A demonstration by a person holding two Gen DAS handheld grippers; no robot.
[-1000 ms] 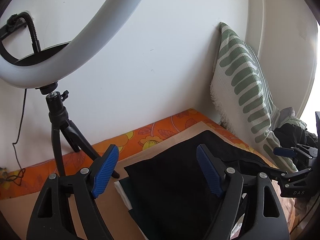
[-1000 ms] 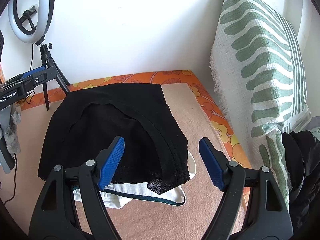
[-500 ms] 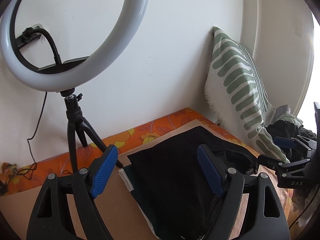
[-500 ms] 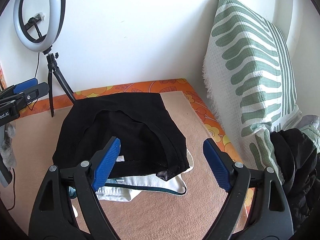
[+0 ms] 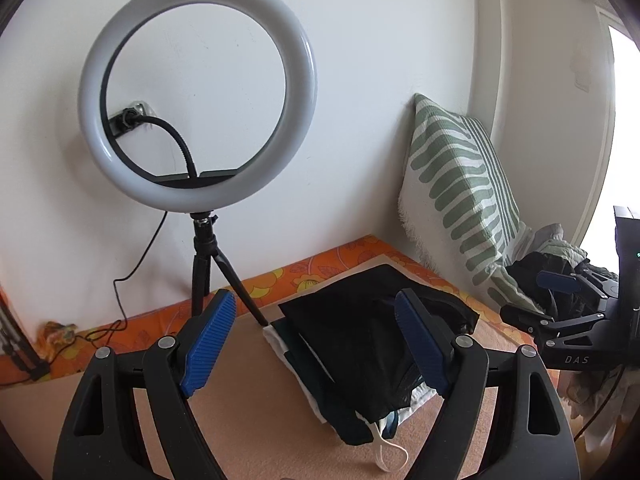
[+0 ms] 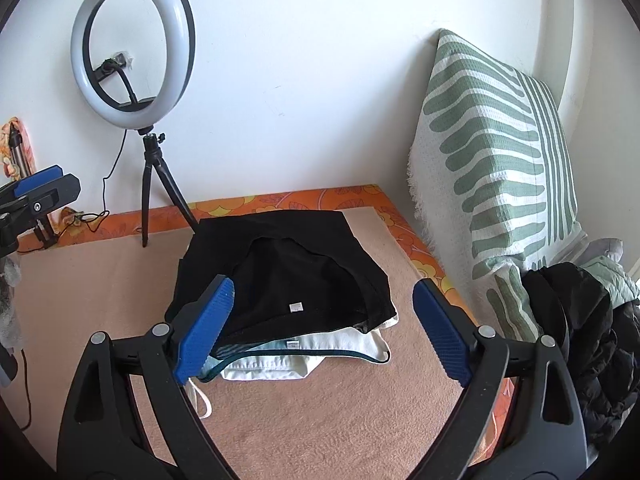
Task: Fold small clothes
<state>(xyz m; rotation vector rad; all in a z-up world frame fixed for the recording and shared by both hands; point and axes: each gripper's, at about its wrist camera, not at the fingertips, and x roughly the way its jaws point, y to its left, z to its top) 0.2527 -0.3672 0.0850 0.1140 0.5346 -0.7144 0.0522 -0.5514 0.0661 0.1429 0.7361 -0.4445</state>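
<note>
Both my claws are up off the bed and holding nothing. My left gripper (image 5: 316,340) has its blue pads spread wide, and so does my right gripper (image 6: 324,328), with the clothes pile showing through the gap in each view.

The pile sits on the tan blanket (image 6: 120,280), toward the back right part of it, not far from the wall. On top is a black top (image 6: 288,272), folded into a rough rectangle with its neckline facing me and a little white tag (image 6: 295,307) visible inside the collar. Under it there's a white garment (image 6: 340,344) with dark teal trim sticking out on the near side. From the left camera I can see the same stack edge-on: the black top (image 5: 360,336), white and teal layers below it, and a white strap loop (image 5: 386,454) trailing out at the near end.

An orange floral sheet (image 6: 304,200) peeks out along the far and right edges of the blanket. A ring light (image 5: 198,98) on a small black tripod (image 6: 160,192) stands at the back left, one leg coming down just beside the pile's far corner. A green-and-white striped pillow (image 6: 492,160) leans against the right wall, and a heap of dark clothes (image 6: 576,320) lies at its foot.

In the right view, my left claw's tip pokes in at the far left edge, well apart from the pile.
</note>
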